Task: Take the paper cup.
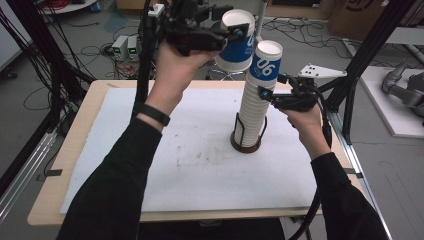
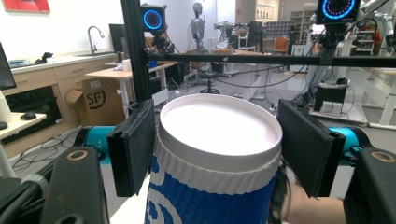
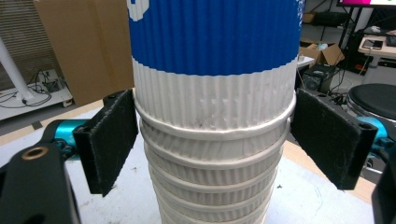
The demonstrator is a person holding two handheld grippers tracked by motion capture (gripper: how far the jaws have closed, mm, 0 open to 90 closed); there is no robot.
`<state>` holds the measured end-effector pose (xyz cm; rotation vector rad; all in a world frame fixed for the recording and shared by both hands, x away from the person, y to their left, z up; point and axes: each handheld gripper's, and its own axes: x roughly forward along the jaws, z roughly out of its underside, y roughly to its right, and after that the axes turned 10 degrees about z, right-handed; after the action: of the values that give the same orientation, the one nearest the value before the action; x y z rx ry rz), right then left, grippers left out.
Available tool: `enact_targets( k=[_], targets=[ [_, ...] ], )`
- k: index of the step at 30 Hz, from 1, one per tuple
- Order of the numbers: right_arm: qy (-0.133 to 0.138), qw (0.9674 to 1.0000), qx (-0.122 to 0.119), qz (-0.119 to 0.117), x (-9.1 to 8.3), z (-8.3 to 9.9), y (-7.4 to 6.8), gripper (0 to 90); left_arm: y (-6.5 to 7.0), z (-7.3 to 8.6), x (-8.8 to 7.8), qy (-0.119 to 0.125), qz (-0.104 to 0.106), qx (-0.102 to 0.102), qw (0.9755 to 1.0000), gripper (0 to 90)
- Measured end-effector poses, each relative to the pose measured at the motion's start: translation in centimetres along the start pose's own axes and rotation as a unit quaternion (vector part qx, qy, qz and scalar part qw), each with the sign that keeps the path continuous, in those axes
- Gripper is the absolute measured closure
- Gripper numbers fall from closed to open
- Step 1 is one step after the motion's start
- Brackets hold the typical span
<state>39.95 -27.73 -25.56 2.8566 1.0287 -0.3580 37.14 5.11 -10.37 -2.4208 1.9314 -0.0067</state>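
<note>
My left gripper [image 1: 232,25] is raised above the table's far edge and is shut on a blue-and-white ribbed paper cup [image 1: 235,52], its pads just under the white rim [image 2: 219,135]. To its right, a tall stack of the same cups [image 1: 252,115] stands upright in a dark wire holder [image 1: 246,146] on the mat. The top cup [image 1: 265,62] shows "06". My right gripper [image 1: 272,85] comes in from the right, its pads [image 3: 112,135] pressed against both sides of the stack [image 3: 215,186] just below the top cup's blue band.
A white mat [image 1: 175,160] covers most of the wooden table [image 1: 75,135]. Black frame posts [image 1: 370,45] rise at the right and left. Cables and boxes lie on the floor beyond the far edge.
</note>
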Motion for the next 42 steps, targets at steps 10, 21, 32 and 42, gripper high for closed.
enact_targets(
  k=[10,21,32,42],
  targets=[
    [0.005,1.0,0.004,0.001,0.0,0.1,0.0,15.8,2.0,4.4,-3.0,-0.026,-0.004,-0.005,0.9996,30.2],
    [0.003,1.0,0.004,0.002,0.0,0.1,0.0,16.0,3.4,11.4,-4.4,-0.05,-0.005,-0.028,0.9983,30.2],
    [0.003,1.0,0.001,0.001,-0.1,0.1,0.0,16.1,4.5,16.6,-5.1,-0.056,0.007,-0.059,0.9966,30.2],
    [0.003,1.0,-0.003,0.002,-0.1,0.1,0.0,16.2,5.0,20.3,-5.9,-0.05,0.012,-0.082,0.9953,30.2]
  ],
)
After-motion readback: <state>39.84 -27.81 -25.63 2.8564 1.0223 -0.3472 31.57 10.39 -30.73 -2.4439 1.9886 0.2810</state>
